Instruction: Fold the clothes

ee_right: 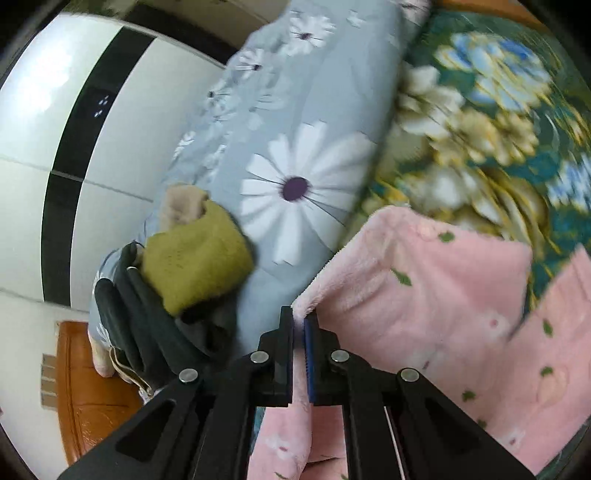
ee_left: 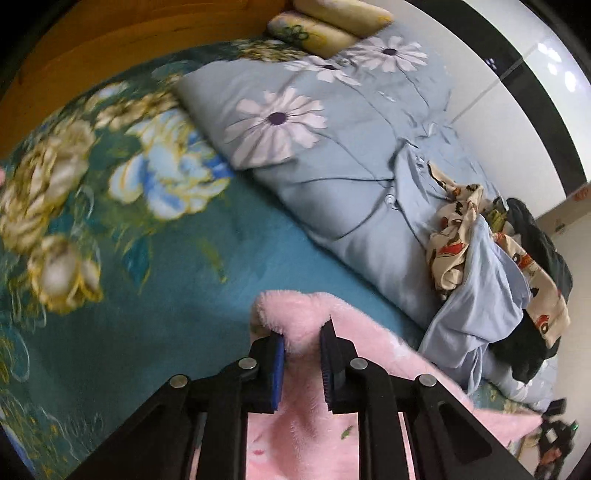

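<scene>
A fluffy pink garment (ee_left: pixel 295 325) with small green leaf prints lies on the teal floral bedsheet (ee_left: pixel 110 258). In the left wrist view, my left gripper (ee_left: pixel 303 339) is shut on a bunched edge of it, the fleece filling the gap between the blue pads. In the right wrist view, my right gripper (ee_right: pixel 299 325) is shut on a corner of the same pink garment (ee_right: pixel 424 295), which spreads to the right and hangs below the fingers.
A folded grey-blue quilt (ee_left: pixel 314 147) with white daisies lies along the bed. On it sits a heap of clothes (ee_left: pixel 491 258): light blue, cartoon-print and dark pieces. An olive-green knit (ee_right: pixel 195 258) and dark garments (ee_right: pixel 140 314) rest by the quilt. Pillows (ee_left: pixel 332 22) lie at the wooden headboard.
</scene>
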{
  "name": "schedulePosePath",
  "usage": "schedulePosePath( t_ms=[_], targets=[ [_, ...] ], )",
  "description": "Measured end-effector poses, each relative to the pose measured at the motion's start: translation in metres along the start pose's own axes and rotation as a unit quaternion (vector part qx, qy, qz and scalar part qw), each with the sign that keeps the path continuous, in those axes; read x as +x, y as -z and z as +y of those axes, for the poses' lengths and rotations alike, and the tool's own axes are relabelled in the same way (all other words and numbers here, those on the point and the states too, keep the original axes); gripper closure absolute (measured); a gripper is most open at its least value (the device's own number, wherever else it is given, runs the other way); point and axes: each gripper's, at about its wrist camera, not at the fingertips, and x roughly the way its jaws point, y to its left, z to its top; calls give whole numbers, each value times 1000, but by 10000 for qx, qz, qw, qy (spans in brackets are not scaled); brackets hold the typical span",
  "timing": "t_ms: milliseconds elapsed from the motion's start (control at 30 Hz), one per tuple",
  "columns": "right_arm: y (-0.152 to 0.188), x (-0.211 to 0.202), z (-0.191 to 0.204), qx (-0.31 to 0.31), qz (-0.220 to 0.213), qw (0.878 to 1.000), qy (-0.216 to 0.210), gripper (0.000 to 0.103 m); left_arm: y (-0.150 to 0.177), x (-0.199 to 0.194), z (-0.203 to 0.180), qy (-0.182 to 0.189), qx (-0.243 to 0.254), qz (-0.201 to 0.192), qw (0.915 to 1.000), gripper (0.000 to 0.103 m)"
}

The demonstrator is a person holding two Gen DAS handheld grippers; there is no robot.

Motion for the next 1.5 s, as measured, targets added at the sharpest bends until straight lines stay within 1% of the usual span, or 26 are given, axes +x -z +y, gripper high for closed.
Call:
schedulePosePath(
  t_ms=[33,100,133,167,200,300,333,400,500,533,633,733,800,833,867,900,933,967,1067,1233,1267,1333,1367,1433,1500],
  targets=[
    [-2,3,6,-72,36,9999,69,98,-1,1,-4,7,35,11,10000,85],
    [-5,9,19,-216,107,9995,206,98,-4,0,-5,94,-46,-31,9999,85],
    [-5,9,23,-235,142,9994,195,98,-6,-1,-5,162,-105,-83,9998,85],
    [-7,6,29,-300,161,9994,99,98,-7,-5,-5,265,-166,-163,9994,85],
    [-8,-3,38,-459,78,9989,-81,98,-9,-9,-6,353,-197,-249,9989,85],
    [-10,-34,57,-955,-338,9919,-771,98,-6,-25,-7,517,-174,-507,9972,85],
    [-9,-54,59,-1185,-626,9856,-1030,98,-4,-27,-3,452,-129,-483,9977,85],
    [-5,-73,45,-1270,-870,9817,-1125,98,3,-19,11,236,-124,-283,9992,85],
    [8,-60,-20,-801,-496,9946,-443,98,18,-3,26,-107,-80,12,9999,85],
    [13,-53,-27,-754,-390,9958,-352,98,23,0,28,-155,-70,56,9998,85],
    [26,-32,-41,-687,-94,9975,-168,98,32,6,31,-237,-65,154,9996,85],
    [40,-10,-55,-619,203,9979,15,96,34,6,27,-263,-26,197,9995,85],
    [37,4,-34,-843,205,9962,68,95,35,4,24,-303,24,215,9993,85],
    [33,11,-22,-919,200,9956,46,93,36,3,23,-326,36,223,9992,85],
    [29,17,-10,-984,195,9950,14,83,37,1,21,-347,40,227,9991,85],
    [26,22,0,-1043,197,9944,-15,67,37,-1,20,-369,26,228,9991,85],
    [22,29,12,-1143,196,9932,9,59,37,-2,19,-398,6,233,9989,85],
    [18,38,24,-1305,162,9912,168,55,37,-3,18,-419,-4,238,9988,85],
    [7,63,59,-1814,38,9808,719,55,39,-5,12,-484,23,242,9985,85],
    [-5,109,79,-2211,294,9656,1339,55,41,-10,2,-567,97,217,9981,85],
    [-6,116,77,-2197,388,9647,1400,56,41,-10,1,-591,97,219,9980,85],
    [-9,128,73,-2128,592,9638,1495,87,40,-10,1,-624,51,214,9978,85],
    [-10,131,70,-2061,693,9644,1507,98,39,-10,0,-624,8,203,9978,85],
    [-14,129,65,-1828,857,9733,1096,98,35,-12,-2,-554,-48,111,9984,85],
    [-26,103,69,-1656,690,9826,483,98,29,-20,-7,-366,-58,-123,9992,85]
  ],
)
